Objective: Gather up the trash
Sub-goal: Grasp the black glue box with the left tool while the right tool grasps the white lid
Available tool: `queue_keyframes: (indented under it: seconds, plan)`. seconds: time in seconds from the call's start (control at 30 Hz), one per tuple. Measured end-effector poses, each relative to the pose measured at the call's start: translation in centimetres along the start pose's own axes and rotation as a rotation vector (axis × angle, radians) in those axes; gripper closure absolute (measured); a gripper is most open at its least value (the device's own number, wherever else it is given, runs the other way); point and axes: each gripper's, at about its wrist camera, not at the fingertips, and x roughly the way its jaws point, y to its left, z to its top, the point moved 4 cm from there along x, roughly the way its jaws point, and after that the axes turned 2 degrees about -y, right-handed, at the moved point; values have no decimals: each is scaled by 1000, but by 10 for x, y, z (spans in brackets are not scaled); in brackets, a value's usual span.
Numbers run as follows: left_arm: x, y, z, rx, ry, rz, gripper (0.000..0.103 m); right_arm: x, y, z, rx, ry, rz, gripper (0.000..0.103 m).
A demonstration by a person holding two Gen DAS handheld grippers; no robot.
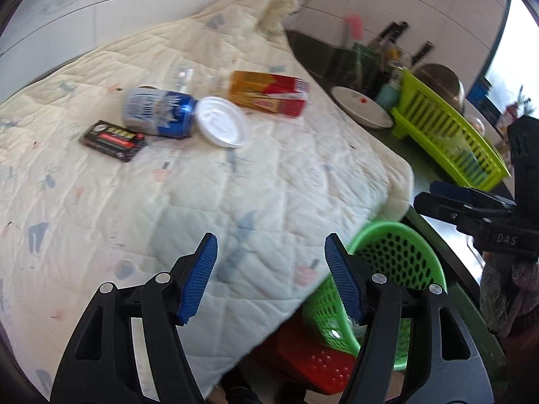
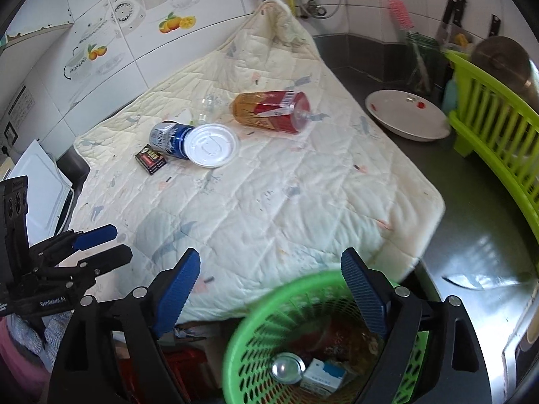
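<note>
Trash lies on a cream quilted mat point(image 1: 235, 185) point(image 2: 269, 195): a blue-and-silver can point(image 1: 158, 111) point(image 2: 168, 139) on its side, a white plastic lid point(image 1: 222, 122) point(image 2: 211, 144), a small black box point(image 1: 113, 140) point(image 2: 151, 160) and an orange-and-red bottle point(image 1: 267, 93) point(image 2: 273, 109) on its side. A green mesh basket point(image 1: 387, 262) point(image 2: 256, 336) stands below the mat's near edge, with a can and a small white-and-blue box inside. My left gripper point(image 1: 271, 279) is open over the mat's near part, empty. My right gripper point(image 2: 271, 289) is open and empty above the basket's rim.
A white plate point(image 1: 362, 107) point(image 2: 407, 119) and a lime dish rack point(image 1: 448, 128) point(image 2: 498, 155) stand on the dark counter to the right. Knives and a metal bowl are behind the rack. A red stool point(image 1: 313, 367) sits beneath the basket. A white board point(image 2: 40, 185) lies at the left.
</note>
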Motion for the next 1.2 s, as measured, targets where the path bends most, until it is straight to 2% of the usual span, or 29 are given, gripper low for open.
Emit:
queue_keyframes:
  seconds: [0.27,0.53,0.97,1.2]
  plan:
    - [-2,70,20,-90,-19,79,37,59,37,33,-56,42,64,15]
    - [4,120,33,-156,-17,121,37,122,64,65,-107,82,115,12]
    - [11,165,46,-191,-9,146,37,215,85,101,-171,160,140,10]
    - [15,179,50,-194,1,152,37,245,83,111,-170,190,154,10]
